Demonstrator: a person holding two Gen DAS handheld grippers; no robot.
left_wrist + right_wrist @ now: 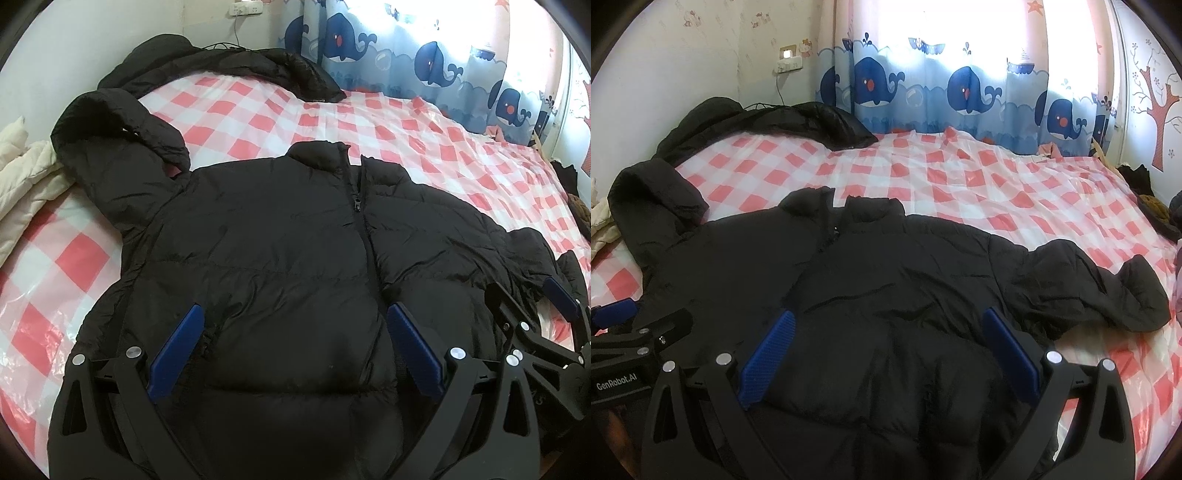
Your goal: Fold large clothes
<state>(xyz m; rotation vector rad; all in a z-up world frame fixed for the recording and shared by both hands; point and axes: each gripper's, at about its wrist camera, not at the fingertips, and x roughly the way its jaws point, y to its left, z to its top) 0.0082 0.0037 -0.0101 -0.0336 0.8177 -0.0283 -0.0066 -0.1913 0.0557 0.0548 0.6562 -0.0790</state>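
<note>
Lying front-up across the near part of the bed (369,122), on that pink-and-white checkered cover: a black puffer jacket (280,236), zipped most of the way with the collar standing open at the top. Spreading one sleeve (110,155) out toward the left edge, bending back on itself near a cream quilt (22,173), and trailing the other sleeve (1108,291) off to the right, rumpled.

Hovering low over the hem area with the left claw (295,347), blue pads (177,350) spread wide apart and gripping nothing, just puffy black fabric showing between them. Sitting just beside it on the right: the right claw (890,354), also gaping wide with nothing pinched, pointing over the jacket's right half.

Bunching up along the far wall: another dark coat (768,122). Hanging behind the bed: a whale-print curtain (960,92) with daylight blasting through.
</note>
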